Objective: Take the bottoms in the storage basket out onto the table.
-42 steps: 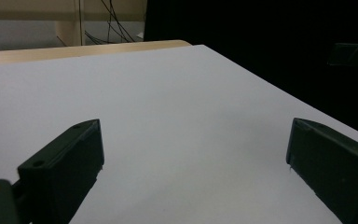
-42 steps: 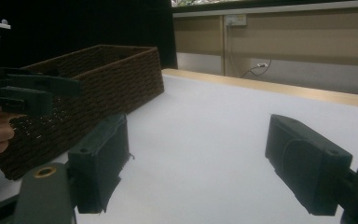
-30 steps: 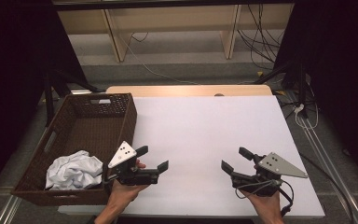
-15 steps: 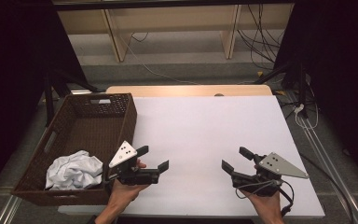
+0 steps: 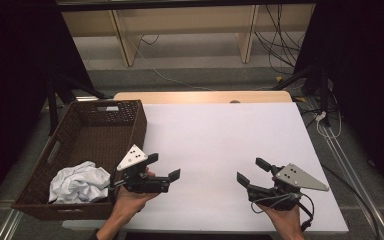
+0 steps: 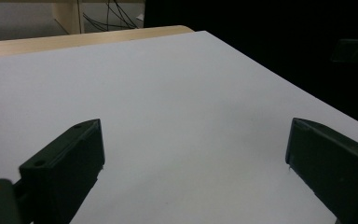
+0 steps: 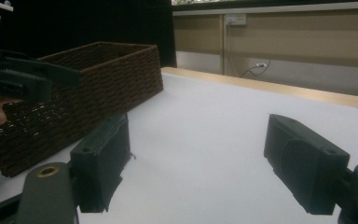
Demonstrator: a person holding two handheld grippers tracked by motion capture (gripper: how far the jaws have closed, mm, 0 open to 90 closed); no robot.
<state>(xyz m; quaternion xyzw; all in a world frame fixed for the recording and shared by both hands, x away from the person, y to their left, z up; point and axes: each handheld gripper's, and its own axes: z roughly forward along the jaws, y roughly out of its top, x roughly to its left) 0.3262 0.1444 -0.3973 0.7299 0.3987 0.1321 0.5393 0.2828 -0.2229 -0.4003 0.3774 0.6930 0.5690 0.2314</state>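
My left gripper (image 5: 164, 166) hovers low over the white table (image 5: 220, 140) near its front edge, just right of a brown wicker basket (image 5: 139, 122). Its jaws are open with nothing between them, as the left gripper view (image 6: 193, 154) confirms. My right gripper (image 5: 250, 170) is held near the front right of the table, also open and empty (image 7: 200, 158). A crumpled white cloth (image 5: 80, 181) lies in the basket's near end. The right gripper view shows the basket (image 7: 98, 84) beyond the left jaw, with the other hand's gripper (image 7: 23, 74) at far left.
The basket stands along the table's left side, partly overhanging the edge. A wooden strip (image 5: 200, 96) runs along the table's far edge. Cables (image 5: 325, 120) hang off the right side, and shelf legs (image 5: 122, 40) stand on the floor behind.
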